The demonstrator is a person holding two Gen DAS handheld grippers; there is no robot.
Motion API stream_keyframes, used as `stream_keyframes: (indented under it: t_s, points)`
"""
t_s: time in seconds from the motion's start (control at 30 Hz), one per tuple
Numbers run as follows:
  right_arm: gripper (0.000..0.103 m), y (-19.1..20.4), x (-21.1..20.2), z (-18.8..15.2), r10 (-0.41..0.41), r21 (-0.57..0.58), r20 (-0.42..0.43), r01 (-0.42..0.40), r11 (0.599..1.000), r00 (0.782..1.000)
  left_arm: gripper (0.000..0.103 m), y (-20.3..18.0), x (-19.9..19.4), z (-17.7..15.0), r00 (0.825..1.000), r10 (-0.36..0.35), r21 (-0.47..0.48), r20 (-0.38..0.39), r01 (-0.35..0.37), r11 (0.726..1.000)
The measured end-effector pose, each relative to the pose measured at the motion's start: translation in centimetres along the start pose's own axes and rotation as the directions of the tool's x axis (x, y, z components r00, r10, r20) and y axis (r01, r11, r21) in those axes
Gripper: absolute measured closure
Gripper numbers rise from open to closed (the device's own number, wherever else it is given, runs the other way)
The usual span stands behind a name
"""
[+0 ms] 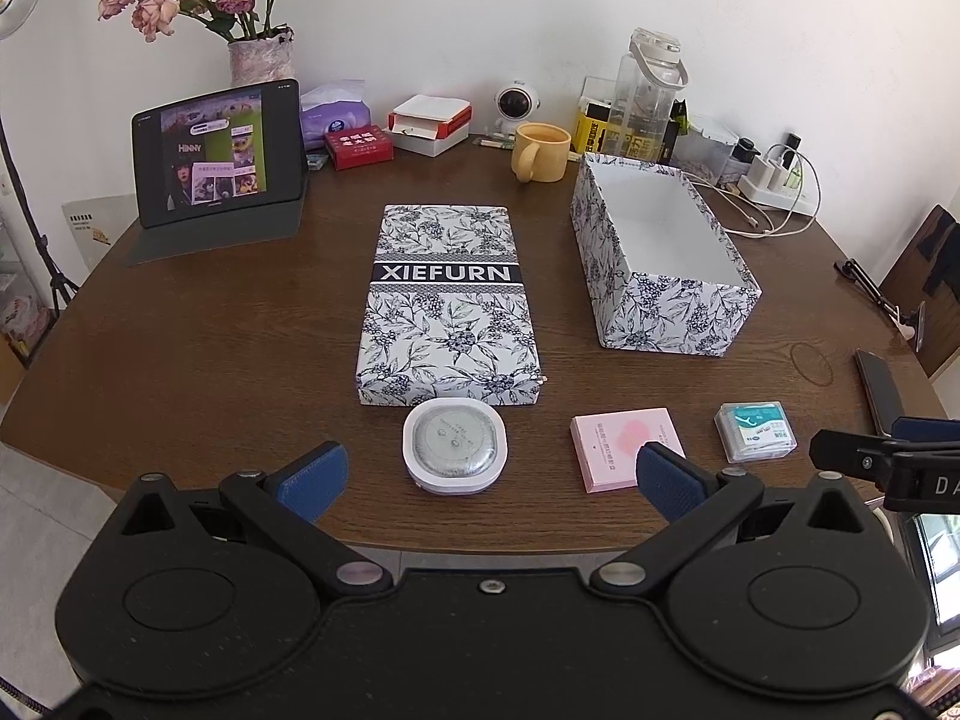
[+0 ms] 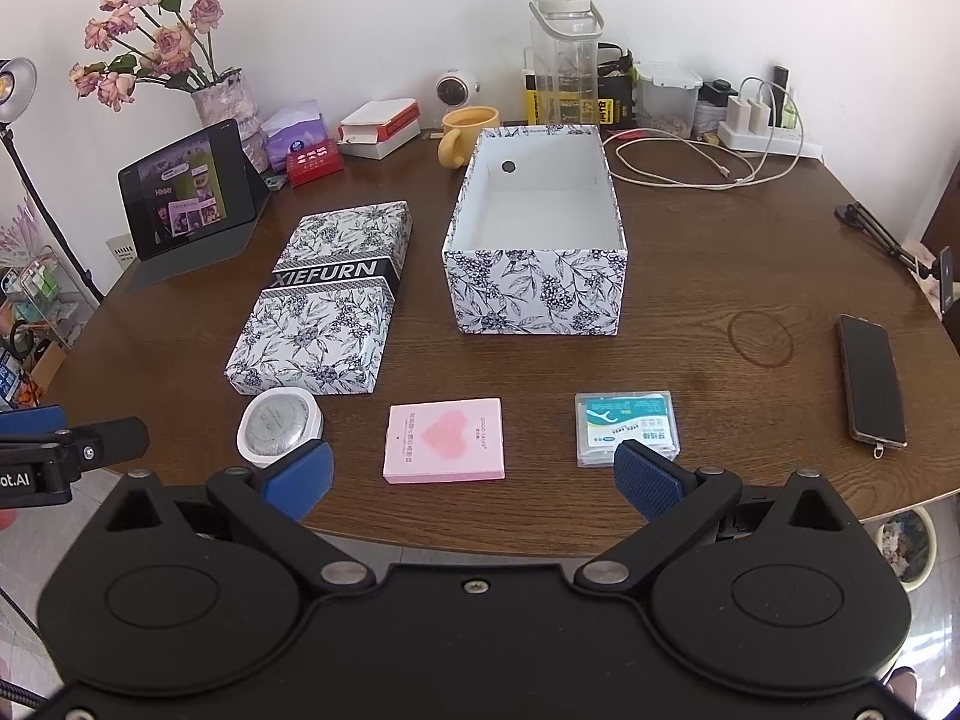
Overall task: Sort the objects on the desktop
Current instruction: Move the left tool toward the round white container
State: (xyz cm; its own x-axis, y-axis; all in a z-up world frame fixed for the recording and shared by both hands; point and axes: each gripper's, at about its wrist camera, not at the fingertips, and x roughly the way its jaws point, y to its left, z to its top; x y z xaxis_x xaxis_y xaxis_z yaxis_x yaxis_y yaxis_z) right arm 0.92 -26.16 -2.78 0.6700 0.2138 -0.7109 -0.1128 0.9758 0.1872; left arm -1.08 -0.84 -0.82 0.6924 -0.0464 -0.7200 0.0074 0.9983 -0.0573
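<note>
At the far left of the brown table (image 1: 210, 360) a tablet (image 1: 219, 150) stands propped on its folding cover, its screen lit, with a vase of pink roses (image 1: 261, 57) behind it against the wall. Just right of these sit a purple tissue pack (image 1: 333, 114), a red box (image 1: 359, 149) and a white-and-red box (image 1: 431, 123).

The left hand-held gripper (image 1: 489, 477) hangs over the table's near edge with its blue pads spread wide and nothing between them. Just ahead of it lies a round white case (image 1: 455, 447) with a grey top, touching or nearly touching the near end of the flowered box lid (image 1: 447, 306), which lies flat with the word XIEFURN across its band. Behind the lid, near the wall, stand a small white robot figure (image 1: 516, 105) and a yellow mug (image 1: 540, 151).

Right of the round case, a flat pink box (image 2: 444, 441) with a heart on it lies near the table's front edge. The right hand-held gripper (image 2: 474, 480) hovers just in front of it, its jaws also wide apart and empty; the pink box sits in the gap between the two blue pads as seen from the right wrist. The open flowered box (image 2: 534, 288) stands behind the pink box, upright, its white inside bare. A clear water bottle (image 2: 564, 42) stands near the wall beyond it.

Further right, a clear plastic case of floss picks (image 2: 627, 429) lies beside the right pad. A white cable (image 2: 690, 171) coils toward a power strip (image 2: 768, 138) at the back, and a dark phone (image 2: 873, 378) lies near the table's right edge.
</note>
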Motion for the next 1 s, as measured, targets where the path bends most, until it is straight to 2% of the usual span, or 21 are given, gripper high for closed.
stream_keyframes:
  t_s: [0.1, 0.23, 0.33, 0.77, 1.0]
  points:
    - [0.001, -0.3, 0.0, 0.0, -0.002, 0.0, -0.01, 0.002, 1.0, 1.0, 0.0, -0.6, 0.2, -0.3, 1.0, 0.008, 0.007, -0.016, -0.008, 1.0]
    - [0.001, -0.7, -0.3, -1.0, -0.016, -0.008, -0.023, 0.016, 1.0, 1.0, 0.0, -0.5, 1.4, -0.1, 0.997, 0.015, 0.003, -0.082, -0.014, 1.0]
    - [0.001, -0.8, 0.7, -1.1, -0.027, -0.016, -0.083, 0.026, 1.0, 0.996, 0.0, -1.1, 1.7, -0.7, 0.994, 0.02, 0.009, -0.109, -0.019, 1.0]
    - [0.001, -1.5, 1.3, -2.2, -0.007, -0.021, -0.173, 0.004, 1.0, 0.985, 0.0, -3.0, 2.1, -1.6, 0.987, 0.02, 0.024, -0.159, -0.016, 1.0]
    - [0.002, -1.7, 1.2, -2.5, -0.004, -0.024, -0.176, 0.0, 1.0, 0.984, 0.0, -3.2, 2.2, -1.6, 0.983, 0.017, 0.02, -0.183, -0.013, 1.0]
